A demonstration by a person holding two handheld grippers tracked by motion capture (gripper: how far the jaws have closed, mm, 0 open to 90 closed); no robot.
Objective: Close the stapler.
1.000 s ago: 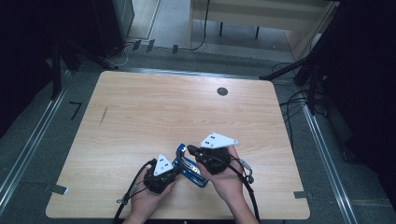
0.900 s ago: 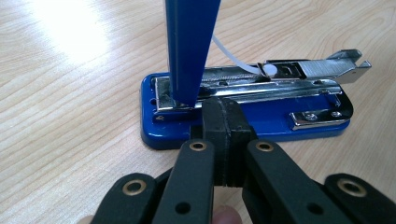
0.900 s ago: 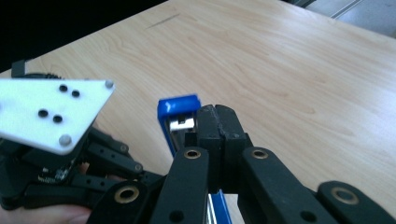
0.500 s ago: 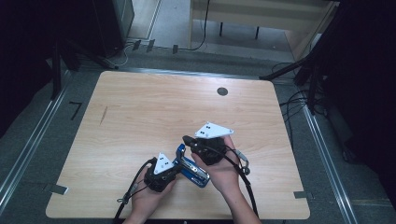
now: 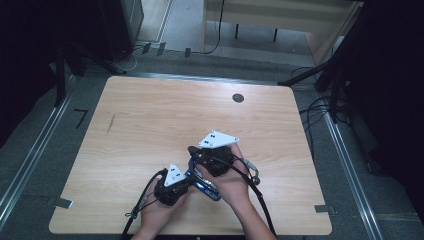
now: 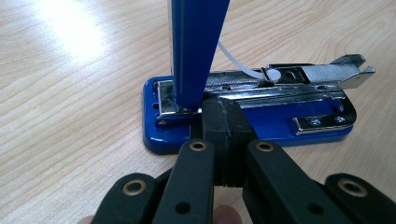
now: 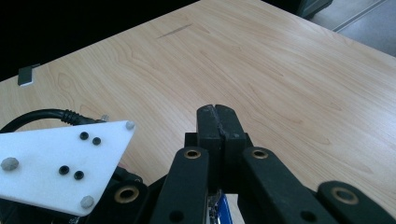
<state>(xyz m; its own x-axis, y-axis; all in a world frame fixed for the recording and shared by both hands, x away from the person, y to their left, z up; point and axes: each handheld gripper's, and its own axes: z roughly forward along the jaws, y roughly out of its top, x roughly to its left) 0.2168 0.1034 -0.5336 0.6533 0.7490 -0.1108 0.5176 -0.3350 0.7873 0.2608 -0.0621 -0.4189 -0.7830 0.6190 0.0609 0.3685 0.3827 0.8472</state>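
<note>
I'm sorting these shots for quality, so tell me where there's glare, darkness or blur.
Left gripper view: bright glare on the table at upper left; the stapler is fairly sharp, the near jaws soft. High view: even light on the table, dark surroundings at both sides. Right gripper view: black upper left corner, no glare.

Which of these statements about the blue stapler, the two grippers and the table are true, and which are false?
1. The blue stapler lies opened, its lid raised upright. True.
2. The left gripper has its fingers wide apart. False: they are shut together, their tips at the stapler's base.
3. The right gripper holds a sheet of paper. False: its fingers are shut with nothing visible between them.
4. A strip of staples shows in the metal channel. True.
5. The table is wooden. True.
</note>
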